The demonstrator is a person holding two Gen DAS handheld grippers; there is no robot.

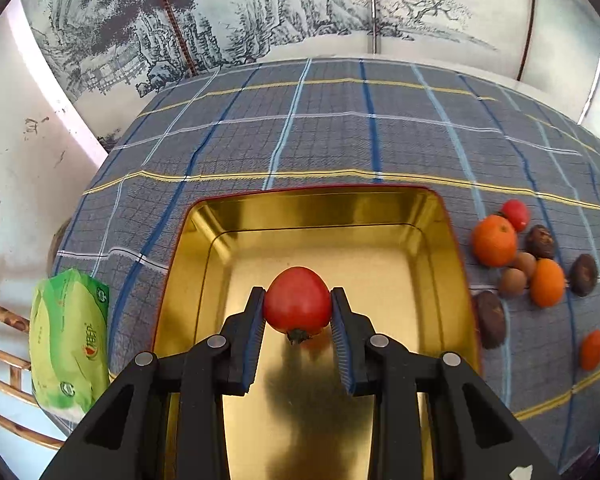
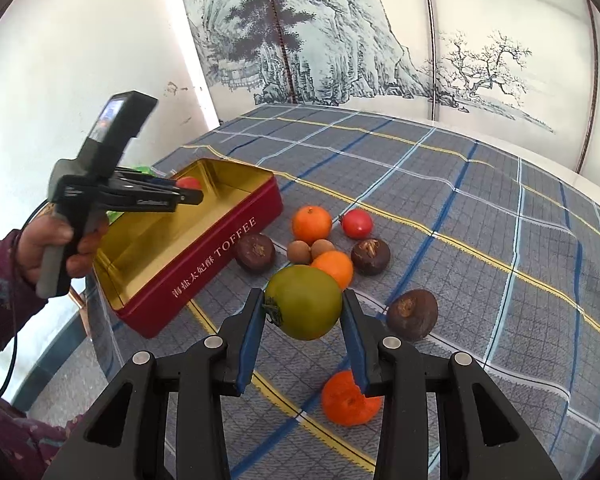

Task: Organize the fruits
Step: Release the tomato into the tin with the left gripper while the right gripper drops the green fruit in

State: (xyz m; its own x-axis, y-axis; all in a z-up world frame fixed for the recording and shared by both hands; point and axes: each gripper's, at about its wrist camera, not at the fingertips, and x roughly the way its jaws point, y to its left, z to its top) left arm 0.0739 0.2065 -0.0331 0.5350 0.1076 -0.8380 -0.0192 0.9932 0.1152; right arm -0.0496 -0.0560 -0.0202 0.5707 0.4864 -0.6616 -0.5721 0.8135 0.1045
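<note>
Left gripper (image 1: pixel 298 306) holds a red tomato (image 1: pixel 297 300) above the gold tin (image 1: pixel 452 248), ready to drop; right gripper (image 2: pixel 303 308) clasps a green tomato (image 2: pixel 304 302) beside the tin.

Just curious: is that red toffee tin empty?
Empty so far: the toffee tin shows bare gold floor. A red tomato hangs above it, clamped in the left tool.
</note>
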